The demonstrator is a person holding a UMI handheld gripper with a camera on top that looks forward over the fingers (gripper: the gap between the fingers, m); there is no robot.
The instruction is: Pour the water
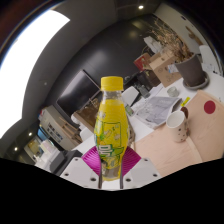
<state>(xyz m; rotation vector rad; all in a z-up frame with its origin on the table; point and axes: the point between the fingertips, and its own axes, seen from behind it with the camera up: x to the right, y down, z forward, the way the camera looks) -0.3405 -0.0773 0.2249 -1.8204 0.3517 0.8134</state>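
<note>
A yellow drink bottle with a yellow cap and a green-and-white label stands upright between my fingers. My gripper is shut on the bottle's lower body, with a magenta pad pressing on each side. The bottle is held above the table, tilted with the view. A white cup stands on the pale table beyond and to the right of the fingers. The bottle's base is hidden behind the gripper's body.
A dark pot stands at the far right. Papers lie on the table beside the cup. A red round thing lies near the right edge. Cluttered boxes and shelves fill the left side.
</note>
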